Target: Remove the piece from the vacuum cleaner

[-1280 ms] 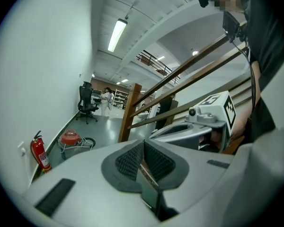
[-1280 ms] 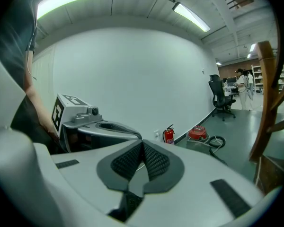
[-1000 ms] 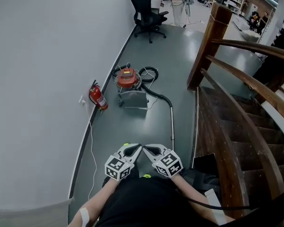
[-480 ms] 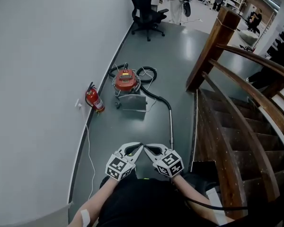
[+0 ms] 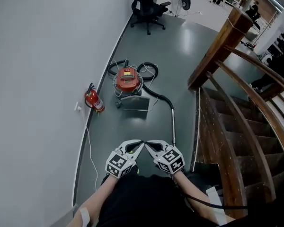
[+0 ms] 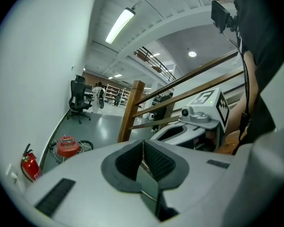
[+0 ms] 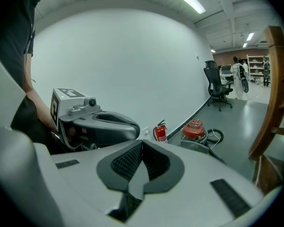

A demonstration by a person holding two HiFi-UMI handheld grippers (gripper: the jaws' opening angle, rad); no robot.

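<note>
The red vacuum cleaner sits on the grey floor in the upper middle of the head view, close to the white wall. A black hose curls around it and runs to a long metal tube. The tube lies on the floor and points down the picture toward the person. A small red fire extinguisher stands by the wall, just left of the vacuum cleaner. A black office chair is at the top. A brown wooden stair rail fills the right side.

Both claws are at the bottom middle, well apart from the vacuum cleaner. The left gripper and the right gripper sit side by side. Their tips lean toward each other and almost touch. In the left gripper view the two dark pads are pressed together with nothing between them. The right gripper view shows the same: its pads are closed tight and hold nothing.
</note>
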